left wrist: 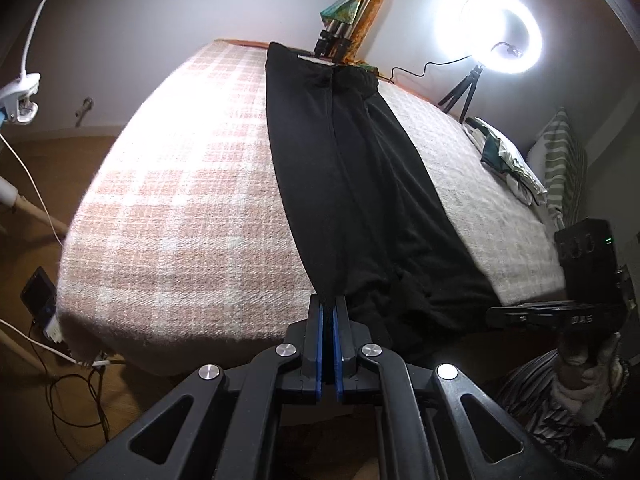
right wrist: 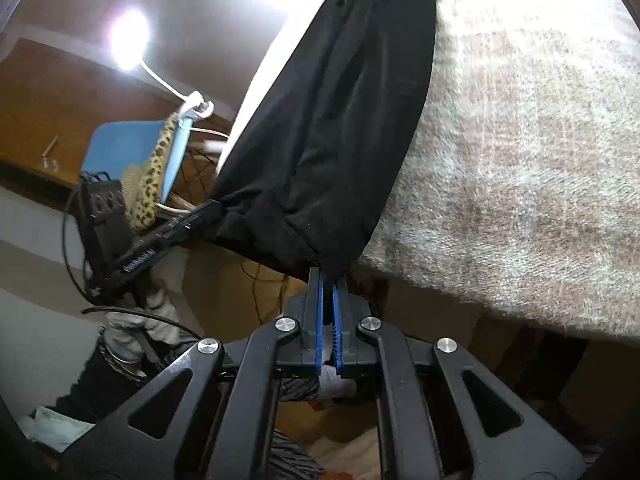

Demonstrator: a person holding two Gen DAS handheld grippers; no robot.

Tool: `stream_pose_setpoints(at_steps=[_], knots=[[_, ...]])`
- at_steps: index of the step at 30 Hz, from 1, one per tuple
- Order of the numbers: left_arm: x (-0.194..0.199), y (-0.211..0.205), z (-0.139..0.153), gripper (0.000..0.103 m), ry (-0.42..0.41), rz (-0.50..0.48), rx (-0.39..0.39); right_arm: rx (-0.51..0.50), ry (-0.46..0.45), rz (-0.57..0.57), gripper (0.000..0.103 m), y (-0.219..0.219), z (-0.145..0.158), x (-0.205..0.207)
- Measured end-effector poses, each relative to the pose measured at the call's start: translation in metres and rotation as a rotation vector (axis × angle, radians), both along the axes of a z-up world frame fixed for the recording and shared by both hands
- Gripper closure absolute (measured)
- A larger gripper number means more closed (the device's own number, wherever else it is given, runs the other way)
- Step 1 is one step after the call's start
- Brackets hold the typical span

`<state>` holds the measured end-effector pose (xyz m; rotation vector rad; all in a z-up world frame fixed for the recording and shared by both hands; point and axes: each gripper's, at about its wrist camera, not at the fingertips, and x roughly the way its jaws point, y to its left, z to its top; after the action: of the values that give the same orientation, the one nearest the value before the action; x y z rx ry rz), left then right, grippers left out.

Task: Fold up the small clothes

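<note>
I have both sets of fingers pinching the near hem of the black trousers [left wrist: 348,168], which stretch across the bed [left wrist: 168,200] toward 12 o'clock: left gripper [left wrist: 329,304], right gripper [right wrist: 327,276]. Uneven lifting could slip a corner free or skew the fold. The waistband end at 12 o'clock is dim, and I cannot make out its layers.
</note>
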<state>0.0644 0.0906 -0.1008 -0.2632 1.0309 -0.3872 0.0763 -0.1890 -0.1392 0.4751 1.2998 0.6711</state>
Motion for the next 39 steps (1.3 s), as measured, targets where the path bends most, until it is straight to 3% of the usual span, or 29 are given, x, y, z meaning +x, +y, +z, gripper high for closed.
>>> stream_pose_setpoints(at_steps=[6,13,19,28,29,30,32,34,36,39], knots=[[0.025,-0.006,0.027,0.102,-0.032,-0.020,-0.016,0.071,-0.012,-0.046,0.098,-0.014,0.019,0.026],[0.078,-0.013,0.047,0.102,-0.070,-0.030,-0.008,0.041,-0.081,-0.067,0.098,-0.018,0.049,0.075],[0.130,-0.017,0.034,0.102,-0.054,-0.005,-0.008,-0.026,-0.110,-0.086,0.098,-0.018,0.055,0.127],[0.191,-0.016,-0.001,0.101,-0.021,0.038,0.011,-0.057,-0.067,-0.113,0.098,-0.017,0.023,0.193],[0.194,-0.015,-0.004,0.098,-0.019,0.040,0.013,-0.059,-0.067,-0.112,0.098,-0.018,0.020,0.197],[0.197,-0.014,-0.006,0.085,-0.018,0.049,0.021,-0.059,-0.069,-0.111,0.097,-0.018,0.018,0.203],[0.201,-0.007,-0.006,0.071,-0.028,0.080,0.027,-0.063,-0.078,-0.112,0.097,-0.020,0.019,0.209],[0.201,0.004,0.001,0.071,-0.061,0.113,0.022,-0.073,-0.094,-0.102,0.087,-0.019,0.023,0.212],[0.198,0.013,0.009,0.070,-0.087,0.122,0.016,-0.074,-0.131,-0.106,0.052,-0.024,0.032,0.209],[0.184,0.014,0.017,0.074,-0.123,0.092,0.043,-0.096,-0.187,-0.103,0.047,-0.028,0.046,0.199]])
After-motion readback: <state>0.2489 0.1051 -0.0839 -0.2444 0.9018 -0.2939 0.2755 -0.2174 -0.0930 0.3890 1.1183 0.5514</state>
